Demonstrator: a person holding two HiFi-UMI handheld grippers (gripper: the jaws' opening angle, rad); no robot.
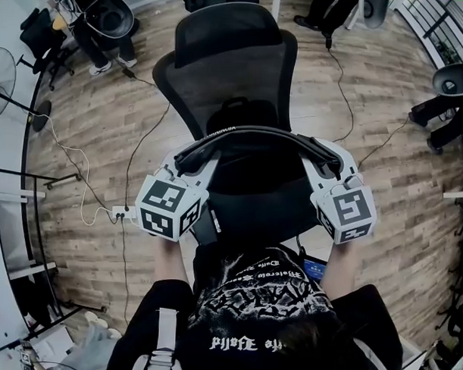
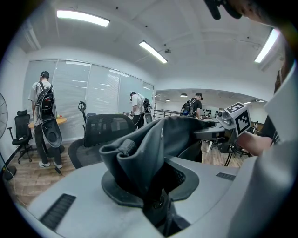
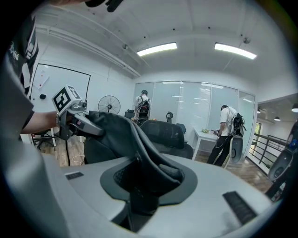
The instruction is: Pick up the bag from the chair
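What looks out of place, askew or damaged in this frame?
Nothing stands out. The left hand-held gripper and right hand-held gripper each pinch the top strap of the black bag in front of the chair. Only loose cables trail across the wood floor; nothing is spilled or broken.

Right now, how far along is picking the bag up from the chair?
Done: the left gripper and the right gripper are both shut on the top edge of the black bag. In hand: it stretches between them over the chair. Left: lifting it clear; I cannot tell whether it already left the seat.
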